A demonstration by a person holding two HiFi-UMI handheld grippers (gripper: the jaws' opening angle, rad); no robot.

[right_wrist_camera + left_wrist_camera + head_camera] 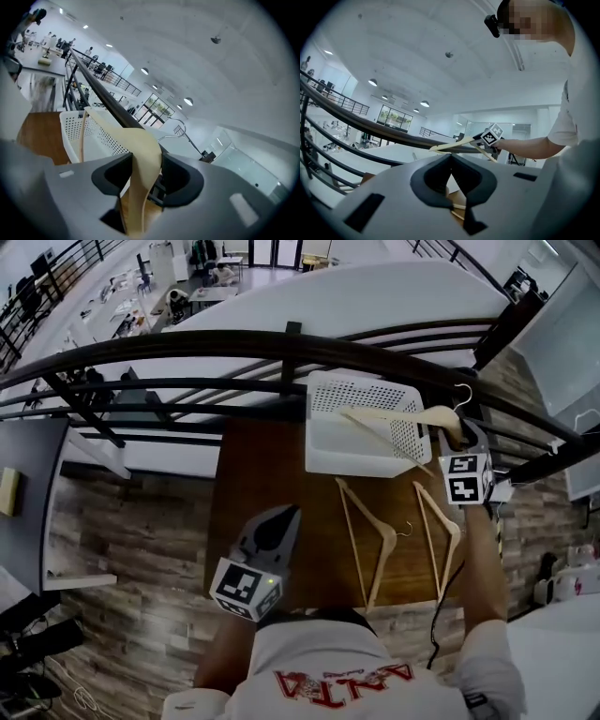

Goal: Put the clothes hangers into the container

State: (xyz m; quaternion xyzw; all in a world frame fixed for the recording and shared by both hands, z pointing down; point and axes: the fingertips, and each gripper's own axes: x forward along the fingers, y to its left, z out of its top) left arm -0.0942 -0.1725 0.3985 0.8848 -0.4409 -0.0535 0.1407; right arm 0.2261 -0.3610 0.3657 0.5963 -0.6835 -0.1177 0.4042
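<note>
Right gripper (144, 176) pinching a smooth, curved wooden hanger (140, 145) near its metal hook, over the right side of the white perforated plastic basket (356, 460). Left gripper (451, 161) jaws pressed together, empty. Two triangular hangers (366, 510) flat on brown table (262, 474).

In the right gripper view the hanger (140, 154) runs off the bottom edge — its lower end unseen.

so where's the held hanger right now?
Head view, upper right: the hanger is in the right gripper's jaws, held over the white basket's right side, beside the railing.
</note>
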